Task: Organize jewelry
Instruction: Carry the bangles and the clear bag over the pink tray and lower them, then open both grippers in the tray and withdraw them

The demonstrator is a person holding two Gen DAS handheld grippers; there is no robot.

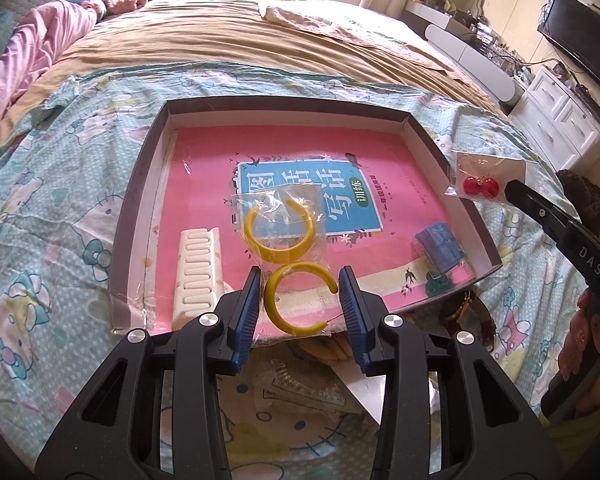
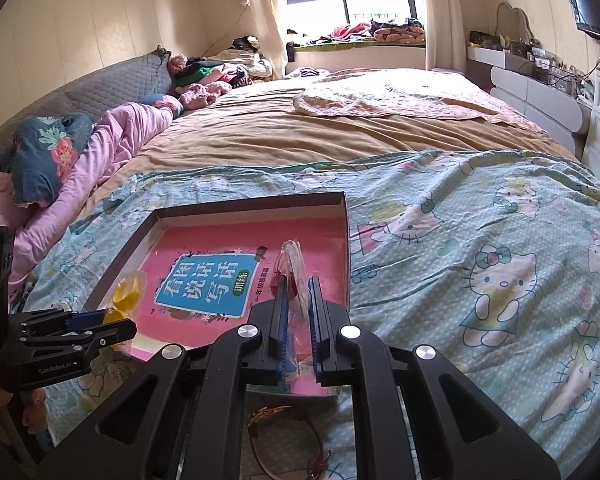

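A clear bag with two yellow C-shaped earrings [image 1: 278,255] hangs over the near side of a shallow dark-rimmed box [image 1: 284,102]. My left gripper [image 1: 300,276] is shut on it, blue pads pressing the lower hoop from both sides. At the box's right rim, my right gripper [image 1: 514,190] is shut on a clear bag with red cherry earrings [image 1: 480,186]. The right wrist view shows that bag [image 2: 292,254] edge-on between the closed fingers of the right gripper [image 2: 298,284], above the box [image 2: 252,200]. The left gripper [image 2: 116,322] is at the lower left.
A pink book [image 1: 380,168] lines the box, with a white slotted holder [image 1: 198,276] and a blue clip [image 1: 440,246] on it. A brown-strapped watch [image 2: 284,432] lies on the Hello Kitty sheet [image 2: 480,240] in front of the box. A bagged hair comb [image 1: 296,388] lies under the left gripper.
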